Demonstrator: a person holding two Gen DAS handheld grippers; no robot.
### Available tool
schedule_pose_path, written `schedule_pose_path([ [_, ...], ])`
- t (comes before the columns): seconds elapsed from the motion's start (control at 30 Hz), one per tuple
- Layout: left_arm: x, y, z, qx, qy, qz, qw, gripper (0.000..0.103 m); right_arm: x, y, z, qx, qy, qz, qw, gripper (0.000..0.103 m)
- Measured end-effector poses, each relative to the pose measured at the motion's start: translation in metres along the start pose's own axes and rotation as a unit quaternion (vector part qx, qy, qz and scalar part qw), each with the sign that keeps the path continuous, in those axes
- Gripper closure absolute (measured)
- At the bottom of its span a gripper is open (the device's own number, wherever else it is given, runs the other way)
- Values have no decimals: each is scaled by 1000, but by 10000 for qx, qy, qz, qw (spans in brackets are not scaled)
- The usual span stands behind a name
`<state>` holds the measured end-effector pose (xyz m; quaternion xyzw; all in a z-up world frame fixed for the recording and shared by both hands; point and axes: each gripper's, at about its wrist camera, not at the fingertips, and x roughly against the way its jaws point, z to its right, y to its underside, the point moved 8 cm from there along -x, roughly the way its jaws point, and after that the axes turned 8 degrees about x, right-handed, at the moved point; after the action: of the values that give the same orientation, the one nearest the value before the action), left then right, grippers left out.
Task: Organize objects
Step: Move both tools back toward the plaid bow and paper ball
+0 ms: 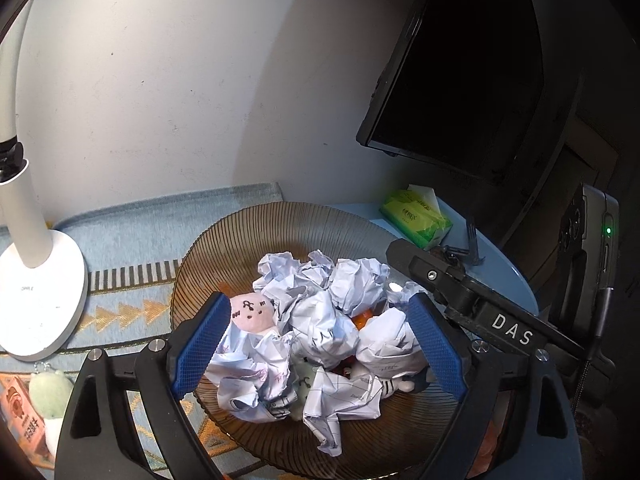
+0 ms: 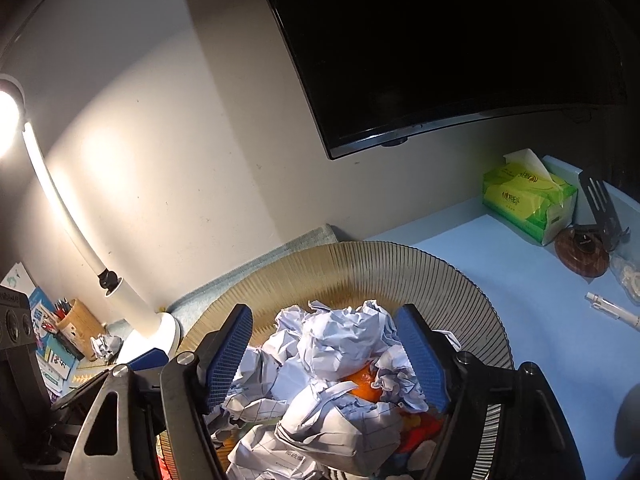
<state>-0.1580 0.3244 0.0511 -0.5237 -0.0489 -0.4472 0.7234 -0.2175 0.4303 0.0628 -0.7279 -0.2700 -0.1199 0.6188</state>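
A ribbed amber glass bowl [image 1: 280, 220] holds several crumpled paper balls [image 1: 320, 320], a pink plush face [image 1: 252, 310], a bit of orange [image 1: 362, 318] and small toys. My left gripper [image 1: 316, 344] is open over the pile, its blue pads on either side of the papers. The right gripper's black body [image 1: 460, 292] reaches in from the right. In the right wrist view my right gripper [image 2: 326, 356] is open above the same bowl [image 2: 360, 264], straddling a crumpled paper ball [image 2: 340, 344] with an orange fruit [image 2: 362, 386] beneath.
A white desk lamp [image 1: 40, 304] stands left of the bowl on a patterned mat. A green tissue pack [image 2: 528, 200], a brown round dish [image 2: 582, 256], a black stand and a pen [image 2: 612, 312] lie on the blue table. A dark monitor [image 2: 440, 40] hangs behind. A pencil cup [image 2: 78, 328] stands far left.
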Motion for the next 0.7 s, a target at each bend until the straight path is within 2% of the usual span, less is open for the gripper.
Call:
schedule_pose_path([
  [0.13, 15, 1, 2, -88, -99, 50, 9999, 14, 16, -6, 0, -133, -166, 324, 9992, 30],
  [0.2, 27, 3, 0, -107, -138, 72, 9998, 14, 21, -8, -5, -79, -147, 337, 9993, 30],
  [0.33, 49, 1, -6, -45, -215, 142, 9997, 14, 35, -3, -24, -140, -450, 318, 9984, 30],
  [0.47, 78, -2, -18, 82, -288, 294, 9991, 14, 47, 5, -50, -29, -630, 241, 9977, 30],
  [0.7, 145, -13, -60, 154, -737, 713, 9946, 13, 67, 6, -118, 324, -1168, 158, 9925, 30],
])
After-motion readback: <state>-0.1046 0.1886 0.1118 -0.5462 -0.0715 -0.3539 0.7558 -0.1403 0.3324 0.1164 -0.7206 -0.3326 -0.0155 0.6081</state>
